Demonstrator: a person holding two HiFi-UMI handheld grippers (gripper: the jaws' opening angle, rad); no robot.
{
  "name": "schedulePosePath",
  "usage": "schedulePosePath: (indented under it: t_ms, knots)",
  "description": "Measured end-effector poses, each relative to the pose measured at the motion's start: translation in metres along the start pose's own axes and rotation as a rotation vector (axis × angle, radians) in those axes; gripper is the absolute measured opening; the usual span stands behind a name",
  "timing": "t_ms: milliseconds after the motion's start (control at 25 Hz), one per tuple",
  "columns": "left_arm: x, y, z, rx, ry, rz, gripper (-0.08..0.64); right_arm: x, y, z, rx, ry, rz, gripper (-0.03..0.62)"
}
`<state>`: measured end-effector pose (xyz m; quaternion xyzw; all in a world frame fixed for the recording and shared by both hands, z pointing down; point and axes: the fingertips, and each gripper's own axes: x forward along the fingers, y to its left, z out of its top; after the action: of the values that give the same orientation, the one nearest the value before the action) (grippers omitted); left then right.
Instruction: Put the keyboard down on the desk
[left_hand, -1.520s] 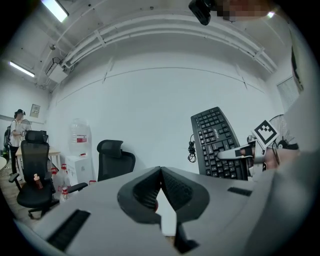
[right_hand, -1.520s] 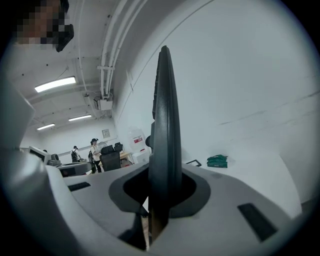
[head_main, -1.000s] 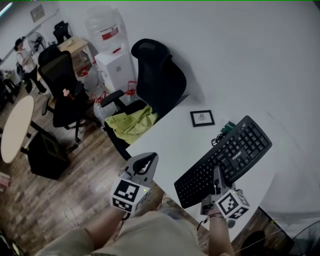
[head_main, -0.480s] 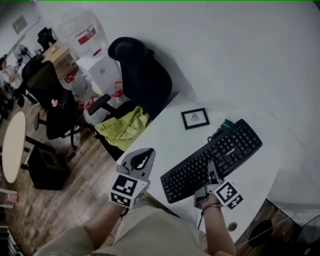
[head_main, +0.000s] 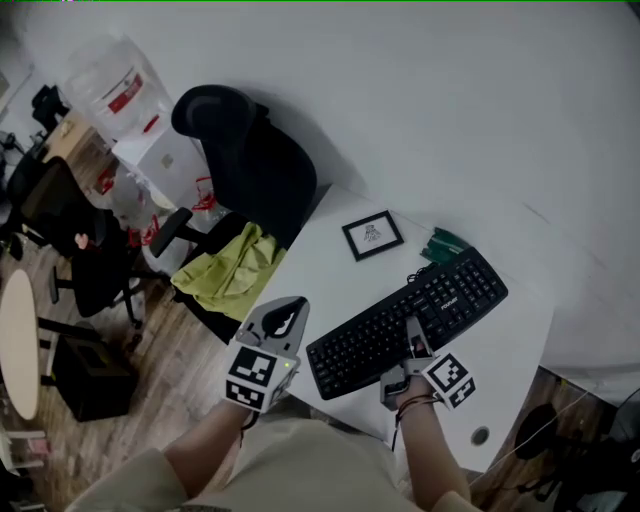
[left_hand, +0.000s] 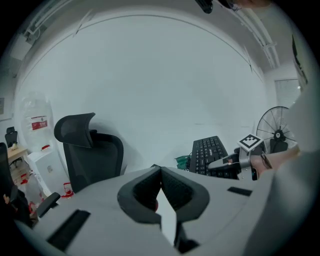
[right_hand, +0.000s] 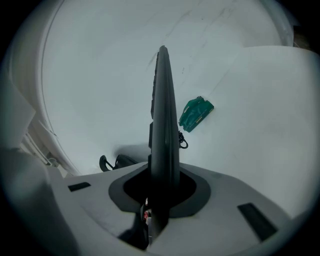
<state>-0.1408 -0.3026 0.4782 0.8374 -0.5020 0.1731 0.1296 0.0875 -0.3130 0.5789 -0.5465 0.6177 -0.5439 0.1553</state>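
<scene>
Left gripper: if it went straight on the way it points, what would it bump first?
Likely the white wall, between the black chair and the keyboard. The left gripper is shut and empty. The desk could come first; depth is unclear.

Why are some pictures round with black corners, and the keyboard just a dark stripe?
Left gripper view and right gripper view: wide-angle lenses bulge the scene and leave dark corners. Right gripper view: the keyboard is seen edge-on, clamped in the right gripper, so it shows as a dark blade. Head view: no black corners.
</scene>
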Motion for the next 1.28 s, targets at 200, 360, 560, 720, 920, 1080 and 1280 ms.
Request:
schedulePosePath:
  t_ms: [200,360,560,720,920,1080,1280]
  knots:
    - [0.019,0.018,-0.007,0.020,0.024,-0.081,0.021,0.008,-0.009,-0.009,0.068,-0.060,-0.051,0.091]
    - [0.035,0.029,-0.013,0.039,0.049,-0.142,0.021,0.015,-0.019,-0.017,0.109,-0.110,-0.096,0.091]
    - [0.049,0.041,-0.021,0.045,0.071,-0.187,0.021,0.028,-0.029,-0.026,0.155,-0.143,-0.126,0.091]
    - [0.054,0.047,-0.031,0.042,0.098,-0.212,0.021,0.037,-0.038,-0.034,0.203,-0.163,-0.140,0.091]
    - [0.065,0.051,-0.051,0.045,0.141,-0.233,0.021,0.052,-0.056,-0.040,0.204,-0.172,-0.162,0.091]
    - [0.073,0.050,-0.064,0.037,0.171,-0.242,0.021,0.061,-0.075,-0.045,0.238,-0.172,-0.173,0.091]
    - [0.079,0.048,-0.075,0.027,0.196,-0.247,0.021,0.074,-0.092,-0.043,0.290,-0.184,-0.136,0.095]
